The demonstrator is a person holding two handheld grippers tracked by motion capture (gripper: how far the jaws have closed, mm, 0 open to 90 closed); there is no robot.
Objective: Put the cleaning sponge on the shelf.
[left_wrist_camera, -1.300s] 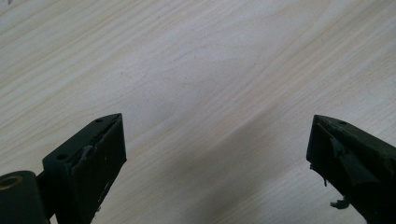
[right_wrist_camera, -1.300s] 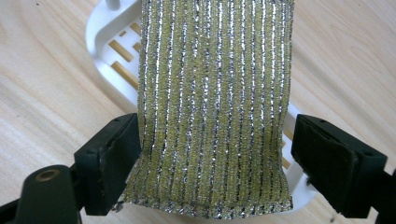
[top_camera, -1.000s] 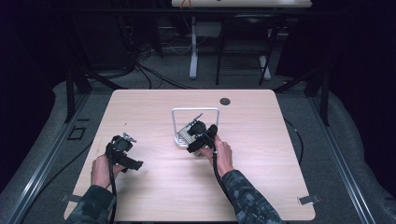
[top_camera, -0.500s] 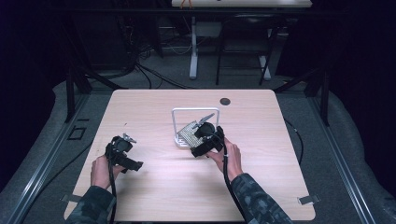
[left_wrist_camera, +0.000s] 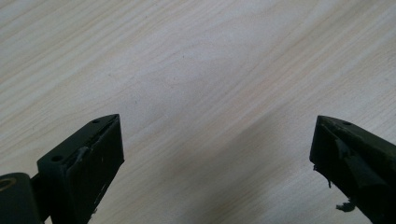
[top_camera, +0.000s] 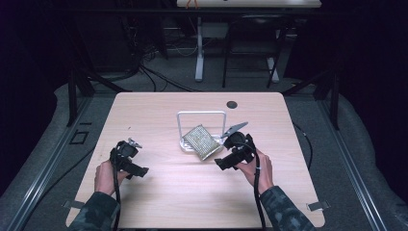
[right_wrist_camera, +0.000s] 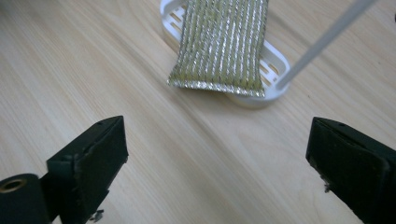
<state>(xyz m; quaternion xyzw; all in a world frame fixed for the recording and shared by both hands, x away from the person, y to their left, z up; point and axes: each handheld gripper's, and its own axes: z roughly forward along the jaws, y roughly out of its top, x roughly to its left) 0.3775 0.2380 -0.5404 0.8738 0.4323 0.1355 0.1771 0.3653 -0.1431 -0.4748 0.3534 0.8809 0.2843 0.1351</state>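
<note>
Light wood-grain rectangular worktop with rounded corners sat on grey floor, dark surroundings. Small round black grommet near the far edge, right of centre.

Mid-worktop: white plastic slotted oval tray with a thin white wire arch handle standing upright over it. A glittery silver-gold woven scouring pad lay tilted across the tray, near end hanging past the tray's rim toward the person. In the right gripper view the pad overlapped the tray and its lower edge sat over bare wood; couldn't tell if that edge touched the worktop.

Right gripper, black, held in the person's right hand, sat just right of the pad, near it but apart. Grey plate on top stuck up toward the tray. Its own view showed both jaws spread wide, nothing between them, pad and tray ahead.

Left gripper, black, in the left hand, sat at the left-near part of the worktop, well apart from the tray. Jaws spread wide in its view, bare wood underneath, holding nothing.

Camouflage-pattern sleeves came in from the bottom edge.
</note>
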